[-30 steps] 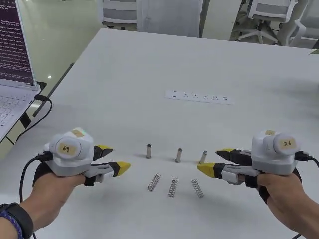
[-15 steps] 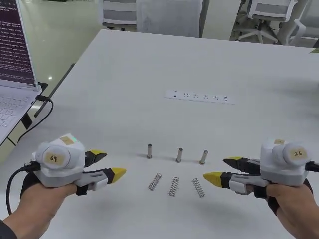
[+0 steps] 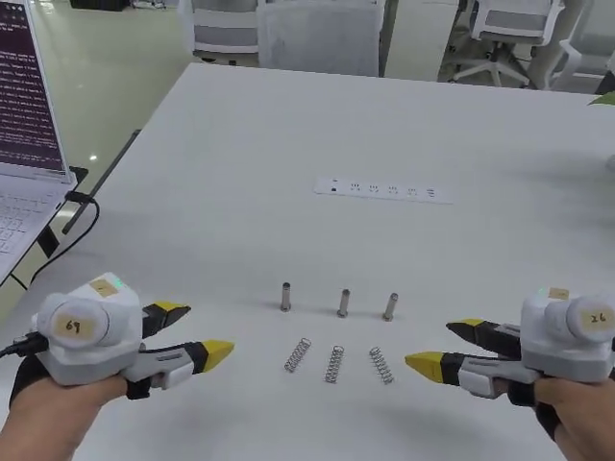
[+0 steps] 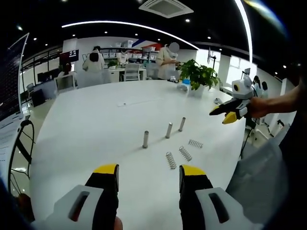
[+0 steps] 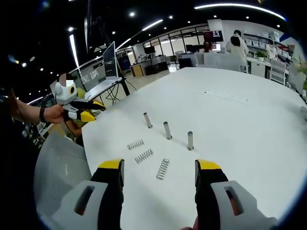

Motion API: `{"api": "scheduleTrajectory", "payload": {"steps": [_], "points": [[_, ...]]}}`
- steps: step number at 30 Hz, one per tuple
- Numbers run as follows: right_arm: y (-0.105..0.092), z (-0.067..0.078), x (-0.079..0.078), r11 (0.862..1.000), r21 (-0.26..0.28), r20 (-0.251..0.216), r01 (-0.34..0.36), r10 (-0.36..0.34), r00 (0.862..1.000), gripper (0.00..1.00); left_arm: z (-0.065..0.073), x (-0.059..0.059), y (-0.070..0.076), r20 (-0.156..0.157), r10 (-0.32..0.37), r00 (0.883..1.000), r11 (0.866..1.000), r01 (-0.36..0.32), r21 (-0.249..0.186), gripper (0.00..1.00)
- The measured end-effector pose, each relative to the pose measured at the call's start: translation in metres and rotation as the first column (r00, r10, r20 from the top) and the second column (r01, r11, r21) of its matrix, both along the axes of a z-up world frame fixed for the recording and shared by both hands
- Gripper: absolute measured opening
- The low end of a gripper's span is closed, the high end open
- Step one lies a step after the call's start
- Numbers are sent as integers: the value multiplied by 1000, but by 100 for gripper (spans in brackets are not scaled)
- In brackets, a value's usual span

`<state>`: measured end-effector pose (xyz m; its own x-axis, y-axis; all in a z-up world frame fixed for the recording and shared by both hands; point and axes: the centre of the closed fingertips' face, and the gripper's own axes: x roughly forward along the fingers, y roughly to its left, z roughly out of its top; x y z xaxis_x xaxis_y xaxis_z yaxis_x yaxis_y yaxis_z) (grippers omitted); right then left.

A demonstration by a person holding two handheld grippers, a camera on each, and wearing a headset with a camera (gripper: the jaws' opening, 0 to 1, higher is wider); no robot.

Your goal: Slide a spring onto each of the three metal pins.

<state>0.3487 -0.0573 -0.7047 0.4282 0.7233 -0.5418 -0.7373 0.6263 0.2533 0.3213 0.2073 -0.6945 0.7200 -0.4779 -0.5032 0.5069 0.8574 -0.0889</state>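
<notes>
Left tongs [image 3: 200,328] and right tongs [image 3: 440,344] hover spread over the counter's [image 3: 288,144] near side in the head view, flanking three upright pins [image 3: 343,303] and three springs [image 3: 333,363] lying just before them. Each gripper view shows open counter between its tongs and the springs.

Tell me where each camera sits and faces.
Head view: on the person's head, looking down at the table; left tongs, right tongs and hands show.
Left gripper view: on the left tongs, facing across pins and springs toward the right tongs; own jaws below.
Right gripper view: on the right tongs, facing the opposite way; own jaws below.
All three share the pins and springs.
</notes>
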Motion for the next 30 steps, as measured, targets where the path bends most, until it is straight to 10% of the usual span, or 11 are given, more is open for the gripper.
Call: {"api": "scheduleTrajectory", "payload": {"steps": [30], "points": [[-7, -17, -42, 1000, -18, -57, 5, -6, 998, 69, -10, -40, 1, -68, 2, 998, 1000, -2, -8, 61]]}}
